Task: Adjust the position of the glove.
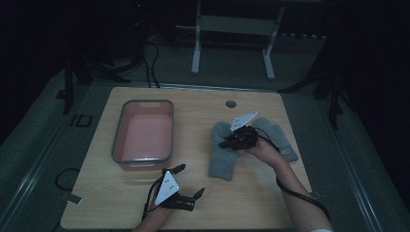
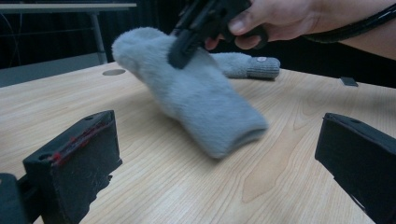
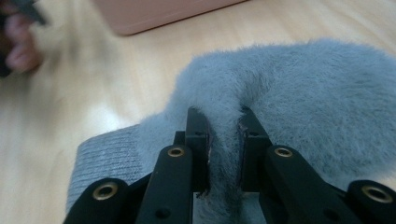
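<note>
The right gripper (image 1: 227, 143) had pinched a fold of the near grey mitten (image 1: 223, 157), lying cuff toward the person, right of the pink bin (image 1: 143, 131), while the left gripper (image 1: 189, 179) waited wide open, nearer the cuff.

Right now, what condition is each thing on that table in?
Near mitten: pinched by the right gripper, one end raised off the wood.
Far mitten: lying flat.
Pink bin: upright, empty.
Left gripper: open, holding nothing.
</note>
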`<state>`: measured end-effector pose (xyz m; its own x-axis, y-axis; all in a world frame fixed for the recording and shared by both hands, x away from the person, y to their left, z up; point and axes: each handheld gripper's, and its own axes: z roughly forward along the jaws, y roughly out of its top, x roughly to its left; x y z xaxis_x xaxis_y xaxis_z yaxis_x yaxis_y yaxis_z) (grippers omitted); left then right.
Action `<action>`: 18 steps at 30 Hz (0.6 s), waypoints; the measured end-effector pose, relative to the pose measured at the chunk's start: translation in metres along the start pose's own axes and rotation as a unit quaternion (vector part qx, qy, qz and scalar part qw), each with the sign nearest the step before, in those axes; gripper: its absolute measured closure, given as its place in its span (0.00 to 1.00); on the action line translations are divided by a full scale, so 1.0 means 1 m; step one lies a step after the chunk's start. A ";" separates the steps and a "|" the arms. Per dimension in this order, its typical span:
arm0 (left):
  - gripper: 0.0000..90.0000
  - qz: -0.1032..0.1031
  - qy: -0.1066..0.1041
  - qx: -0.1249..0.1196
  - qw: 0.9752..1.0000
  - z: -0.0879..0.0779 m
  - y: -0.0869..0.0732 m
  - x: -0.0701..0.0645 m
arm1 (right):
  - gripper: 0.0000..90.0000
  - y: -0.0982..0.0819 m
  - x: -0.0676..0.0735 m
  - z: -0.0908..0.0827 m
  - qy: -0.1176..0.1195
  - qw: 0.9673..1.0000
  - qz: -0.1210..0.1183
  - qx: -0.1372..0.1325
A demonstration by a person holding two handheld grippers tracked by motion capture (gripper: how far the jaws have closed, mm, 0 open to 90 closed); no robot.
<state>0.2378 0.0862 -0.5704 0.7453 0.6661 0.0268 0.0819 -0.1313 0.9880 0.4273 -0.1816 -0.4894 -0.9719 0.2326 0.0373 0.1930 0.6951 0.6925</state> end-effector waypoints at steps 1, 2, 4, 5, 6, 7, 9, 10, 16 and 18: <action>0.00 -0.001 0.000 -0.001 1.000 0.000 0.000 0.000 | 0.87 -0.001 0.002 0.001 0.013 1.000 -0.007 0.007; 0.00 -0.001 0.000 -0.001 1.000 0.000 0.000 0.000 | 0.87 -0.001 0.002 0.001 0.013 1.000 -0.007 0.007; 0.00 -0.001 0.000 0.000 1.000 0.000 0.000 0.000 | 0.86 -0.006 0.004 0.009 0.036 0.999 -0.016 0.027; 0.00 -0.001 0.000 0.000 1.000 0.000 0.000 0.000 | 0.86 -0.008 0.004 0.012 0.037 0.999 -0.016 0.034; 0.00 0.000 0.000 0.000 1.000 0.000 0.000 0.000 | 0.86 -0.010 0.003 0.016 0.037 0.998 -0.013 0.042; 0.00 0.000 -0.001 0.000 1.000 0.000 0.000 0.000 | 0.86 -0.012 0.001 0.020 0.036 0.998 -0.011 0.051; 0.00 0.000 -0.001 0.000 1.000 0.000 0.000 0.000 | 0.84 -0.017 -0.001 0.027 0.029 0.997 -0.009 0.064; 0.00 0.000 -0.001 0.000 1.000 0.000 0.000 0.000 | 0.81 -0.019 -0.003 0.030 0.028 0.997 -0.011 0.071; 0.00 0.001 -0.002 0.000 1.000 0.000 0.000 0.000 | 0.43 -0.025 -0.013 0.037 0.026 0.997 0.000 0.075; 0.00 -0.001 -0.001 0.000 1.000 0.000 0.000 0.000 | 0.36 -0.026 -0.015 0.039 0.032 0.997 -0.002 0.074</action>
<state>0.2379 0.0863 -0.5704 0.7471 0.6643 0.0246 0.0831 -0.1301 0.9880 0.4422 -0.1761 -0.5361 -0.9782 0.1898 0.0845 0.2033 0.7899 0.5786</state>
